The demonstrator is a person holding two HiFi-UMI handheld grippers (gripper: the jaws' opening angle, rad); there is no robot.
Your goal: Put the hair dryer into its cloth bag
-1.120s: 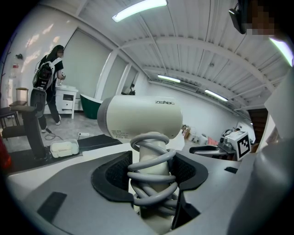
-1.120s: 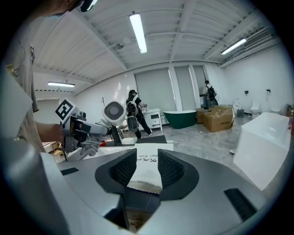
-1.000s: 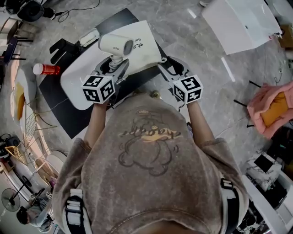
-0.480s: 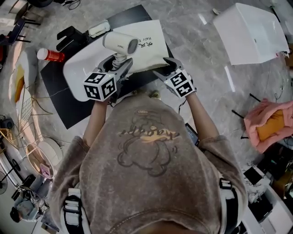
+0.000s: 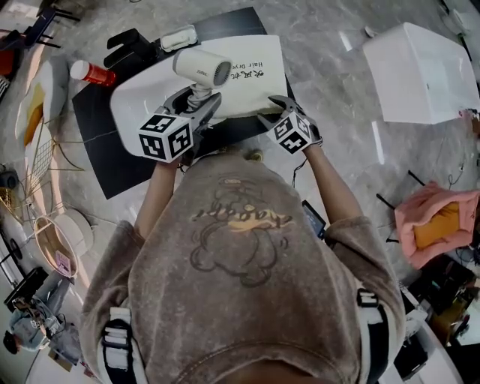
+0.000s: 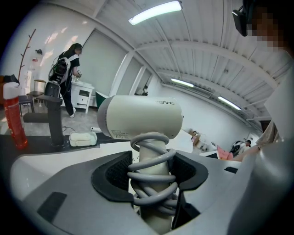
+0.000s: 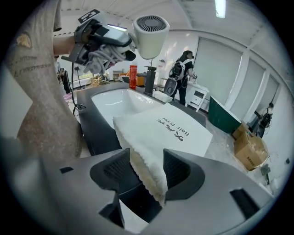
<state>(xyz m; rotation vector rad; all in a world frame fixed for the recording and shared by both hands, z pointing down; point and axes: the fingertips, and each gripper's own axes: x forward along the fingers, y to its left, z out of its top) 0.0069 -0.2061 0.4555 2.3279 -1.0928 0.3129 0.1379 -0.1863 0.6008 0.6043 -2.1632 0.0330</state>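
Ceiling light strips (image 6: 155, 12) give bright, even light; both gripper views bow strongly and darken at edges.

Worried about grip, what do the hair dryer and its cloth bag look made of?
The hair dryer: probably smooth cream plastic, soft satin sheen. The cloth bag: off-white woven fabric, perhaps cotton; matte, fuzzy zigzag-cut edge, printed lettering.

There is one hair dryer (image 5: 201, 66) and one cloth bag (image 5: 255, 75). The table (image 5: 112, 169) carries one white tray (image 5: 137, 103), one red bottle (image 5: 91, 73), one small white case (image 5: 178, 37) and one black stand (image 5: 129, 49). On the floor are one white box (image 5: 427, 71) and one pink bundle (image 5: 409, 217).
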